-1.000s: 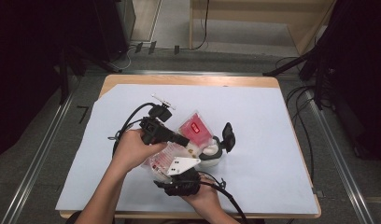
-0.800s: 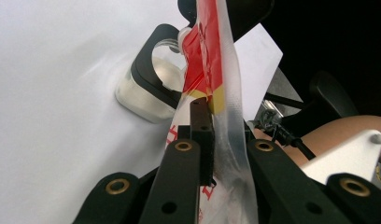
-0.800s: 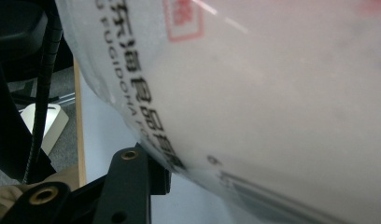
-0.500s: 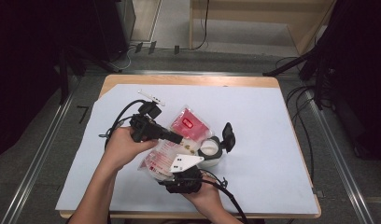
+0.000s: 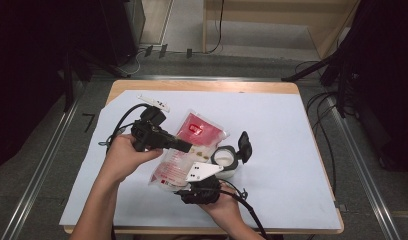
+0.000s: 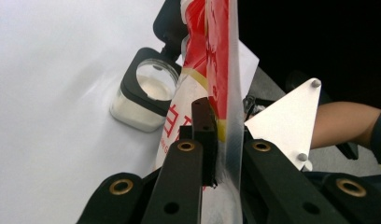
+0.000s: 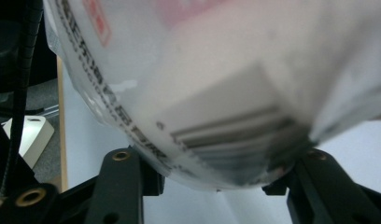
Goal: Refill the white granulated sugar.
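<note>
My left hand-held gripper [image 6: 212,154] is clamped on the thin sealed edge of the red-and-white pouch [image 5: 184,150], so I can steer its top. My right hand-held gripper [image 7: 216,184] cradles the pouch's bottom between wide-set jaws, taking the weight. I'm keeping the pouch tilted beside the open jar [image 5: 226,161] on the tabletop [image 5: 292,135], probably to pour.

Black left gripper [image 6: 212,140] with brass-ringed screw holes, a grey three-cornered plate [image 5: 201,171], black cables
</note>
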Available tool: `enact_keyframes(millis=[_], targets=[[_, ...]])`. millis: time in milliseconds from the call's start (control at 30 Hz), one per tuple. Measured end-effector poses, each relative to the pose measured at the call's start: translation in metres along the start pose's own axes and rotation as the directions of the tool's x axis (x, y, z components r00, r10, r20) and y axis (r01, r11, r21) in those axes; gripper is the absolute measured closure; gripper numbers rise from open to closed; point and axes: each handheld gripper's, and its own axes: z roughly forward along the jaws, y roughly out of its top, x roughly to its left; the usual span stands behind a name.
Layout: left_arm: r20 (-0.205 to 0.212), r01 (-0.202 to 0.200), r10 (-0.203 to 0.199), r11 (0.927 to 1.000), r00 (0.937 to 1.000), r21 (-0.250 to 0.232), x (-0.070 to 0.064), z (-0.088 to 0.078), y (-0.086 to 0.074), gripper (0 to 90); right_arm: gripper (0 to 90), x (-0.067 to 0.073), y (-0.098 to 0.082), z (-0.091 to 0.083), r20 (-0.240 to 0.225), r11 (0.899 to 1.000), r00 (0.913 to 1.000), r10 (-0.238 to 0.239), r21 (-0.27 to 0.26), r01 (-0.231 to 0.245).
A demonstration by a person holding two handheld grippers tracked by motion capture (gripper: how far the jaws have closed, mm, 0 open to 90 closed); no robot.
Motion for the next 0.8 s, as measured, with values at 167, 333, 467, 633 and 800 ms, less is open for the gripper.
enact_keyframes(millis=[167,333,467,633,800], targets=[[-0.003,0.035,-0.035,0.9987,0.9994,-0.039,0.001,-0.009,0.0,89.6,46.8,-0.003,0.0,-0.002,0.009,0.999,0.9997,0.021,0.03,-0.021],[-0.032,0.041,-0.044,0.9953,0.9985,-0.088,0.004,-0.019,-0.002,89.5,47.3,-0.006,-0.001,-0.005,-0.002,0.998,0.9993,0.038,0.045,-0.037],[-0.041,0.042,-0.047,0.9936,0.9981,-0.104,0.008,-0.022,-0.003,89.5,48.2,-0.008,0.0,-0.008,-0.017,0.998,0.9988,0.047,0.04,-0.046],[-0.074,0.031,-0.04,0.9928,0.9964,-0.116,0.015,-0.023,-0.003,89.5,48.7,-0.011,0.002,-0.013,-0.046,0.993,0.9943,0.096,0.07,-0.093],[-0.128,0.024,-0.04,0.9923,0.991,-0.122,0.022,-0.022,-0.002,89.5,48.9,-0.01,0.001,-0.023,-0.073,0.992,0.9927,0.096,0.087,-0.089]])
